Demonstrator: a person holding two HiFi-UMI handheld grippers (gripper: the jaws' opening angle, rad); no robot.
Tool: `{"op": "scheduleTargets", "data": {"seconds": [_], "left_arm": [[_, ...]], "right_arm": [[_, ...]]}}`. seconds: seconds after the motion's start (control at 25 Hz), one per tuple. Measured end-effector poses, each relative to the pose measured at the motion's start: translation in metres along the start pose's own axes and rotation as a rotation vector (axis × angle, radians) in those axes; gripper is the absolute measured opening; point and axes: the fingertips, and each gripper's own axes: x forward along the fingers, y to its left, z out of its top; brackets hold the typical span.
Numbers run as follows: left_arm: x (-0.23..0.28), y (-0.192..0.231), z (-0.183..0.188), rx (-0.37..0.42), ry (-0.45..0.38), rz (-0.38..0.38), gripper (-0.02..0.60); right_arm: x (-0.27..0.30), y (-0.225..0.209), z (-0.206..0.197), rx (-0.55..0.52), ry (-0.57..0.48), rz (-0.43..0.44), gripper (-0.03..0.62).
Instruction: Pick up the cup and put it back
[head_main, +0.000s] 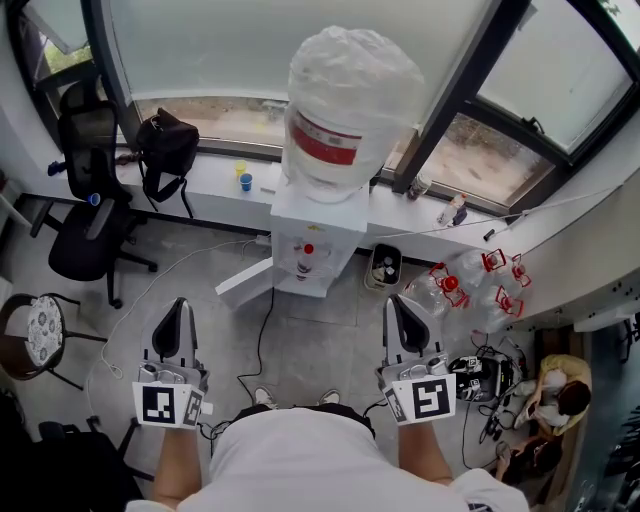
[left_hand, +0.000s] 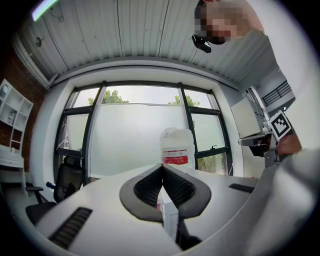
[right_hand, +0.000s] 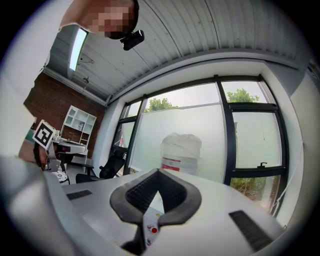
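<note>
From where I stand, an office chair (head_main: 85, 215) is parked at the far left under the window. A black bag (head_main: 167, 148) slumps on the windowsill (head_main: 215, 180) just beyond it. Right of the bag, on the same sill, sit what look like two small cups, a yellow cup (head_main: 241, 168) and a blue cup (head_main: 246, 182), close together and upright as far as I can make out. Which one the job means, I cannot say. Resting there fits either a cup waiting to be lifted or one already set back.

The person faces the sill from well back, holding both tools level at waist height. The left gripper (head_main: 179, 304) has its jaws pressed together with nothing between them. The right gripper (head_main: 400, 300) is the same, closed and empty, probably just being carried.

The water dispenser (head_main: 318, 240), with its plastic-wrapped bottle (head_main: 350, 100), stands straight ahead, crowding the cups from the right. A white panel (head_main: 245, 283) leans out at its foot and a cable (head_main: 262, 335) crosses the floor. Further right are a small bin (head_main: 386, 265) and a heap of empty water bottles (head_main: 470, 290).
</note>
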Motion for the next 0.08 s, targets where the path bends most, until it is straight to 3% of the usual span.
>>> {"op": "scheduleTargets", "data": {"seconds": [0.08], "left_arm": [[0.0006,-0.001,-0.0003,-0.002,0.003,-0.004,0.025]], "right_arm": [[0.0011,0.0016,-0.0002,0.001,0.003,0.007,0.02]]}}
